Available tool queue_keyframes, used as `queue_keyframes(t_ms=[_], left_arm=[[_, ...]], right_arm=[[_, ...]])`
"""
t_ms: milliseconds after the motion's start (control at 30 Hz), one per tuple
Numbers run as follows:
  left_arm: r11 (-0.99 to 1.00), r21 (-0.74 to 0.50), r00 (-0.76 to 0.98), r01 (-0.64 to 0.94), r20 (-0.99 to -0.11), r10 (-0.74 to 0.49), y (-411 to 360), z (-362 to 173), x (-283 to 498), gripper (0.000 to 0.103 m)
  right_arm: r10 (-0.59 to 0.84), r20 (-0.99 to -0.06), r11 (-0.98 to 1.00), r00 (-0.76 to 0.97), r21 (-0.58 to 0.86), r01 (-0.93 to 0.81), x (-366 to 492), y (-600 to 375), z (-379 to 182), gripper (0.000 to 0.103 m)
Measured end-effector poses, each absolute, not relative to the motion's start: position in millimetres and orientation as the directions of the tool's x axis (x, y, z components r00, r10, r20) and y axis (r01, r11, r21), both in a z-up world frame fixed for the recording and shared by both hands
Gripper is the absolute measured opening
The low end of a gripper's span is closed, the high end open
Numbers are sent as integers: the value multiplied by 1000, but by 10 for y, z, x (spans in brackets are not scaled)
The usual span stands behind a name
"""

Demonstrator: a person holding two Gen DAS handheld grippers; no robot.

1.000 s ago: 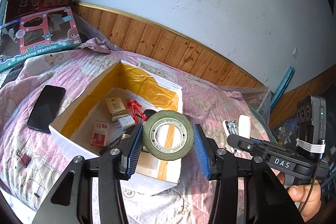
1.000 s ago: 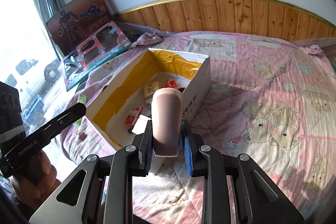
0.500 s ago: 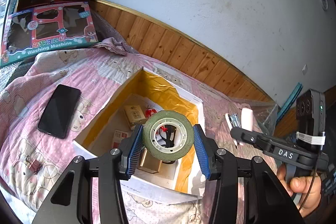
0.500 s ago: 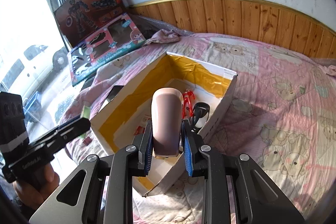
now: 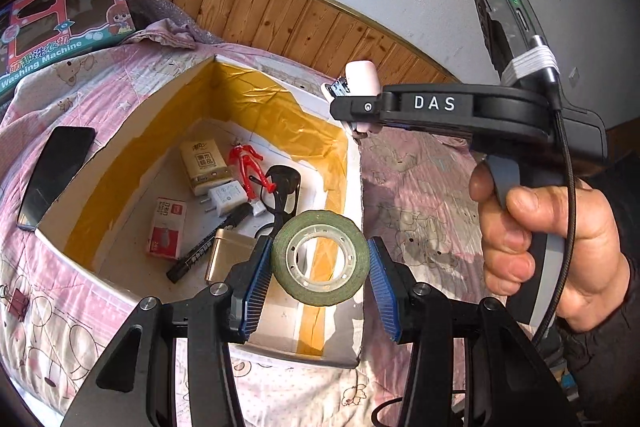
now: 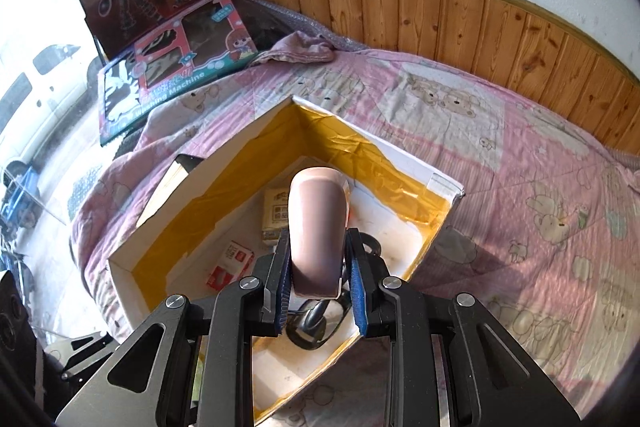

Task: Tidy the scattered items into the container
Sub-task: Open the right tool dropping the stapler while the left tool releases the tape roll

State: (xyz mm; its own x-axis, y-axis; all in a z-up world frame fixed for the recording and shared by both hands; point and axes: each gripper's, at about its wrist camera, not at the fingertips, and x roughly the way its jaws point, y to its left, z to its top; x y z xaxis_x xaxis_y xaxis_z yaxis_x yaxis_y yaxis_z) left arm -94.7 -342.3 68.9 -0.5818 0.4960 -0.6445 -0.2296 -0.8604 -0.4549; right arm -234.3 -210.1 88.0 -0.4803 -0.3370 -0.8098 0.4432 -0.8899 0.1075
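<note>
A white cardboard box (image 5: 354,187) (image 6: 224,155), lined with yellow tape, sits open on a pink bedspread. My left gripper (image 5: 318,267) is shut on a green tape roll (image 5: 320,285), held above the box's near right corner. My right gripper (image 6: 318,267) (image 5: 352,107) is shut on a pink stapler (image 6: 316,227) (image 5: 362,79), hovering over the box interior. Inside lie a tissue pack (image 5: 204,163), a red figure (image 5: 250,163), a white charger (image 5: 226,199), a black marker (image 5: 208,247) and a gold tin (image 5: 226,259).
A black phone (image 5: 56,171) lies on the bedspread left of the box, and a red binder clip (image 5: 18,307) lies near the front left. Toy boxes (image 6: 176,59) lean at the bed's far left. A hand (image 5: 540,235) grips the right tool. Wooden panelling backs the bed.
Both grippers have moved in over the box while still holding their items. In the left wrist view the right gripper has come much closer and higher, over the box's far right corner.
</note>
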Motion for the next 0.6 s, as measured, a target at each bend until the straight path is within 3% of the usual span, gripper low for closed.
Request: queue_keyframes(t_ms=[367, 433, 467, 600], left_arm=[[-852, -485, -514, -195, -690, 510, -3455, 458, -1182, 49], [-858, -478, -509, -189, -699, 502, -3446, 430, -1211, 50], [-861, -473, -507, -188, -704, 498, -3441, 420, -1221, 51], [-866, -461, -510, -193, -707, 490, -3455, 443, -1227, 56]], right_arm=[[-190, -857, -894, -480, -51, 446, -2864, -2119, 523, 28], [-153, -855, -893, -496, -96, 440, -2901, -2112, 476, 46], [-142, -851, -896, -506, -106, 430, -2903, -2102, 473, 50], [-154, -842, -907, -516, -87, 412, -2849, -2007, 547, 52]])
